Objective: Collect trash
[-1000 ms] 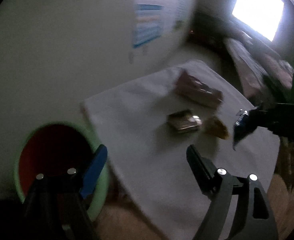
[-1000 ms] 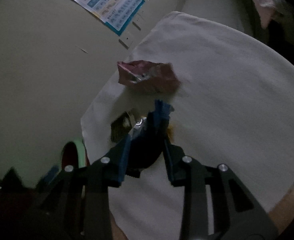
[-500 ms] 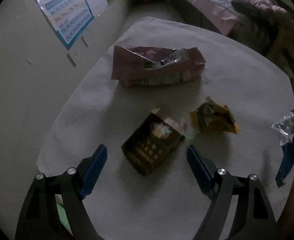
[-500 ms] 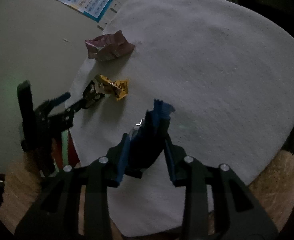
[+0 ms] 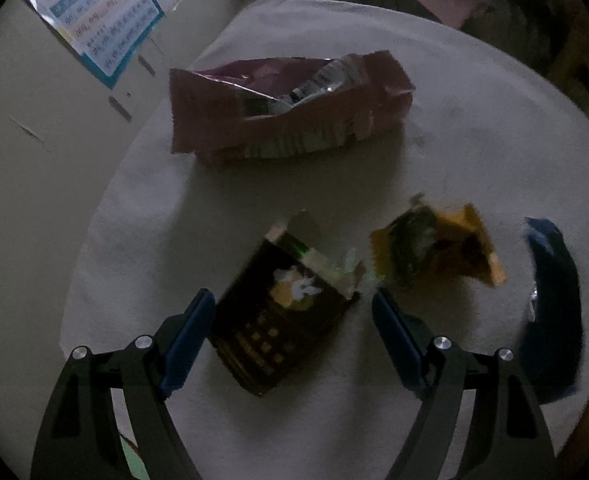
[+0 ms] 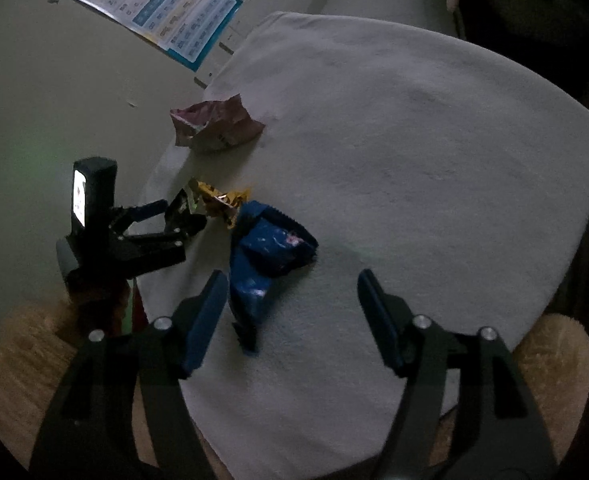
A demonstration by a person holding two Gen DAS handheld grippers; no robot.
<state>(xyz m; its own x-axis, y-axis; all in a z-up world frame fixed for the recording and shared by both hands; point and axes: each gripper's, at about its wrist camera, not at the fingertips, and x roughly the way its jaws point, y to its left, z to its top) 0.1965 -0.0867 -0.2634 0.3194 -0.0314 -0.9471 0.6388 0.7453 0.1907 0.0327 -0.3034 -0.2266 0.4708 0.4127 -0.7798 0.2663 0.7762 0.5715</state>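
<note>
Left wrist view: your left gripper (image 5: 292,330) swung from green bin to table, jaws spread, straddling dark carton (image 5: 282,320) without contact. Yellow wrapper (image 5: 434,246) just beside; pink bag (image 5: 286,108) beyond.

Right wrist view: your right gripper (image 6: 292,312) jaws had just been opening; blue wrapper (image 6: 268,252), previously pinched, lay loose on white cloth (image 6: 414,140) between spread fingers.

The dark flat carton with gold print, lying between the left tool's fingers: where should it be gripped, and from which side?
Probably across its two long edges, coming from above. The dark flat carton with gold print lies flat on the white cloth, and the open left tool already straddles it. Avoid the torn flap end near the crumpled yellow wrapper.
</note>
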